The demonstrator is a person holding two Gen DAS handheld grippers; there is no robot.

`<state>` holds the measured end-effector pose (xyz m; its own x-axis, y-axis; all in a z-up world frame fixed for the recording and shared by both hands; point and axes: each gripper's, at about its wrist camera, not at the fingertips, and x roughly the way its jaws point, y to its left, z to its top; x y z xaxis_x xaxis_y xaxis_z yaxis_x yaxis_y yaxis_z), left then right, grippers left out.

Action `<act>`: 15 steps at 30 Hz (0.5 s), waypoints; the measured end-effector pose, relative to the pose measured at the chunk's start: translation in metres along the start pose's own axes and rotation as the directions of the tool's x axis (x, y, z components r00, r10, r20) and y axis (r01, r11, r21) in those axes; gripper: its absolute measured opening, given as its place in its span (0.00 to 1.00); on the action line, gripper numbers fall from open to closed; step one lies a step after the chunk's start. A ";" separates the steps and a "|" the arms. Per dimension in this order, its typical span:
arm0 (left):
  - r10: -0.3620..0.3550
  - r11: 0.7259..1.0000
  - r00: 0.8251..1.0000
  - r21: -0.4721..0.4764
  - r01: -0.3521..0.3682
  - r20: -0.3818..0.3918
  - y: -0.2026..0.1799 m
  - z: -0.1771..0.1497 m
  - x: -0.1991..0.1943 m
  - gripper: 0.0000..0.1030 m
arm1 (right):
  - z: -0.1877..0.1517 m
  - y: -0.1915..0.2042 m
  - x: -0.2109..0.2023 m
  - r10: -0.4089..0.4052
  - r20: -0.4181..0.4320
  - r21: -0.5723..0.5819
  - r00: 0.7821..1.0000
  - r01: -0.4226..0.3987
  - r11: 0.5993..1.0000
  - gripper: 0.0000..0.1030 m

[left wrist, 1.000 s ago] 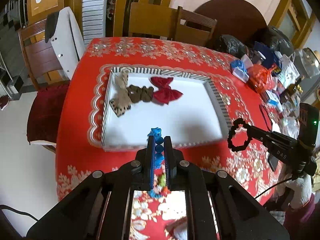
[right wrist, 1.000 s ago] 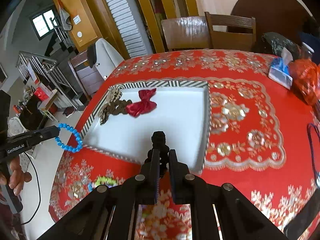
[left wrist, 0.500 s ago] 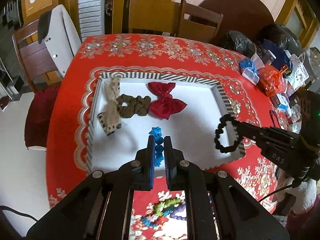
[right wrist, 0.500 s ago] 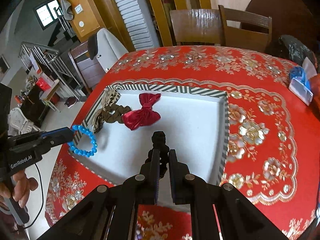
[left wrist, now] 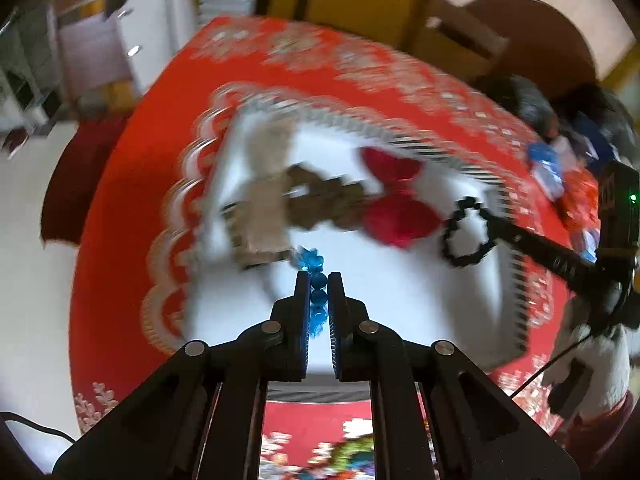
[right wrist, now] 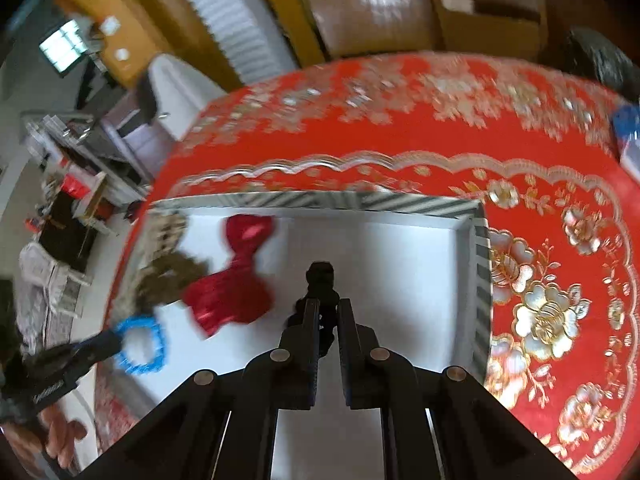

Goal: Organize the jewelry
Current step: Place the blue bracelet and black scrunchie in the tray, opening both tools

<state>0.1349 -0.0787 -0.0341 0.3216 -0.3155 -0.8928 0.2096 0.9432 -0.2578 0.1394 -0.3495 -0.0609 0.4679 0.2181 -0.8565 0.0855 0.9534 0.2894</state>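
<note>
Both grippers are carrying loads over the tray (right wrist: 482,276) right now.

Left gripper (left wrist: 319,280) is clamping the blue bead bracelet (left wrist: 314,276); beads are sitting in a column between the jaws, rest of the loop is poking out past the tips. Right gripper (right wrist: 328,308) is clamping the black bead bracelet (right wrist: 320,280) the same way. From the opposite cameras each loop is hanging open off the tips: black one (left wrist: 466,236) beside the red bow (left wrist: 396,208), blue one (right wrist: 140,346) over the tray's near-left corner.

Handling, my read: both are looking light, floppy as a loop, hard and round per bead. Probably on elastic cord, so they are going to swing and sag, and beads could roll out of a loose pinch. Best hold is across the strand on two or three beads, as it is being done. Not fragile, but an overstretched cord could snap.

Looks: blue is glossy and translucent; black is matte and chunky.

The brown scrunchie (right wrist: 172,280) and a patterned tan hair tie (left wrist: 264,192) are already lying in the tray's left part beside the bow. The right part is looking like open white floor for setting these down. Frames are motion-blurred, so fine detail is unclear.
</note>
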 end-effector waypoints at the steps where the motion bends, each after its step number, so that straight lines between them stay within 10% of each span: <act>1: 0.011 1.000 1.000 -0.011 -0.011 -0.005 0.006 -0.002 0.002 0.07 | 0.003 -0.003 0.006 -0.004 -0.002 0.014 1.000 0.004 1.000 0.08; 13: 0.108 0.994 0.994 -0.023 -0.108 -0.009 0.026 -0.005 0.016 0.07 | 0.027 0.008 0.033 -0.010 0.024 0.038 1.000 0.009 0.999 0.10; 15: 0.115 0.993 0.993 -0.010 -0.115 -0.007 0.024 -0.005 0.014 0.09 | 0.023 0.006 0.027 -0.002 0.026 0.048 1.000 0.001 0.999 0.27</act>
<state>0.1400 -0.0604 -0.0546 0.3366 -0.2045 -0.9192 0.1617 0.9742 -0.1575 0.1727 -0.3429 -0.0724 0.4900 0.2110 -0.8458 0.1278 0.9424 0.3091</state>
